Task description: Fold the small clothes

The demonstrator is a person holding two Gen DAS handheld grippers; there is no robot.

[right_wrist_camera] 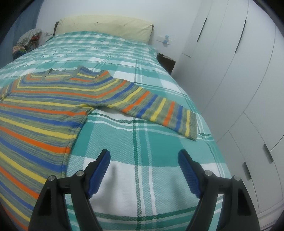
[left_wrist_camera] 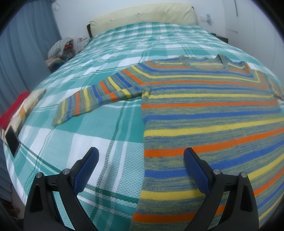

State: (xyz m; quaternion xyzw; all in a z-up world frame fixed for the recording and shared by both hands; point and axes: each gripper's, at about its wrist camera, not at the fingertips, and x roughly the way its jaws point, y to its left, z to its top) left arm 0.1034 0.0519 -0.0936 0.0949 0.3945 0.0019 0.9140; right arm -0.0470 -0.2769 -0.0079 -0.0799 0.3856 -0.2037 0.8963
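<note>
We saw the left hand-held gripper [left_wrist_camera: 141,156] with its blue-padded jaws spread wide and nothing between them, one pad above the bare cover and the other above the body of the striped knit sweater [left_wrist_camera: 204,110]. The right hand-held gripper [right_wrist_camera: 143,158] likewise stood wide apart and empty, both pads above the teal-and-white checked bed cover [right_wrist_camera: 142,138], just beside the sweater's side seam. The sweater, in orange, blue, yellow and grey-green bands, lay flat and unfolded on the bed, neckline toward the cream padded headboard [left_wrist_camera: 142,16], each sleeve stretched out sideways. A dark flat phone [left_wrist_camera: 12,140] lay near the bed's left edge. White wardrobe doors [right_wrist_camera: 230,71] stood beside the bed on the right.
</note>
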